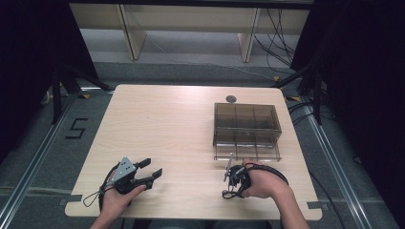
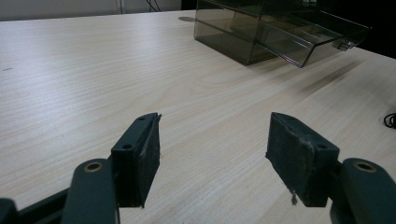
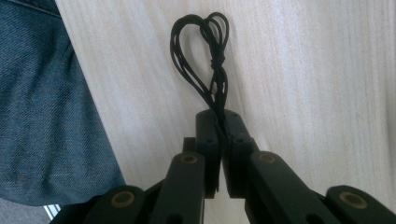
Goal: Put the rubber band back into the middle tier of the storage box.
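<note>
One black cord loop [image 3: 205,51] pinched in the right claw [image 3: 223,122]; the left claw [image 2: 212,158] gapes wide, beside one drawer box [image 1: 247,125].

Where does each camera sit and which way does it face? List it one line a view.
High view: above the near edge, looking forward and down on the table; both hands, left gripper, right gripper.
Left gripper view: low over the wood, along its open jaws toward the drawer box.
Right gripper view: pointing down at the table edge, jaws shut on a black cord loop; a denim leg.
Shared: high and left gripper views both show the drawer box.
</note>
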Motion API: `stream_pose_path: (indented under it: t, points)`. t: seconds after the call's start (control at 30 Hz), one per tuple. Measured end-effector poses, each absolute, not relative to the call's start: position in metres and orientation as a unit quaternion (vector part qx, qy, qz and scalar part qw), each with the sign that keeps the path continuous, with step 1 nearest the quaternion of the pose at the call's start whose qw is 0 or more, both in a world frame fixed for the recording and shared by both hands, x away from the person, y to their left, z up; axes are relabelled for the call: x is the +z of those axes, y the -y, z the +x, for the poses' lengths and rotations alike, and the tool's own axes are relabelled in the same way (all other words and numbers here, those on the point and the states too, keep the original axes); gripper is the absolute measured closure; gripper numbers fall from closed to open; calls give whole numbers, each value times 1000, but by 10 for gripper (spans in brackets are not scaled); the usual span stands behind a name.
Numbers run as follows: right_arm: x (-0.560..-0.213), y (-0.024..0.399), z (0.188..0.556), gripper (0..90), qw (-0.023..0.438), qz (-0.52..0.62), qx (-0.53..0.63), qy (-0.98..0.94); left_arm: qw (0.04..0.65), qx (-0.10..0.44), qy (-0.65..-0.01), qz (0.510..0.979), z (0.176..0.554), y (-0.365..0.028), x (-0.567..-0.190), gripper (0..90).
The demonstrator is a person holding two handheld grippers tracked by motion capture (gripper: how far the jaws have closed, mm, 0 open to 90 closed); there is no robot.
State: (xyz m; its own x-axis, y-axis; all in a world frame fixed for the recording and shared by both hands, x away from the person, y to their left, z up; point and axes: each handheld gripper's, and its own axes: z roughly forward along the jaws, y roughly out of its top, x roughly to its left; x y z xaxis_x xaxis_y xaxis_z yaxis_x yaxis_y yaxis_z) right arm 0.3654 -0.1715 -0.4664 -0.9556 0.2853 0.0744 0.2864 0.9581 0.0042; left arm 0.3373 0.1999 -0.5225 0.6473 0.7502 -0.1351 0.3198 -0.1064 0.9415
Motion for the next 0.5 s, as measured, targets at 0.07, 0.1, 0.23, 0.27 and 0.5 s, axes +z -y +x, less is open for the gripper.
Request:
stream_pose_path:
  t: [0.07, 0.1, 0.23, 0.27, 0.5]
  points:
    - [-466, 172, 364, 875, 38, -150, -8, 988, 556, 193, -372, 718, 337, -200, -523, 344]
    - [-465, 172, 363, 875, 38, -156, -7, 987, 556, 194, -372, 718, 337, -200, -523, 344]
    - [-463, 173, 363, 876, 40, -155, -10, 987, 555, 194, -373, 718, 337, -200, -522, 344]
    - [-463, 173, 364, 875, 41, -145, -13, 988, 555, 194, -373, 718, 337, -200, -522, 344]
    - [-457, 177, 363, 876, 41, -157, -12, 987, 555, 194, -373, 718, 337, -200, -522, 344]
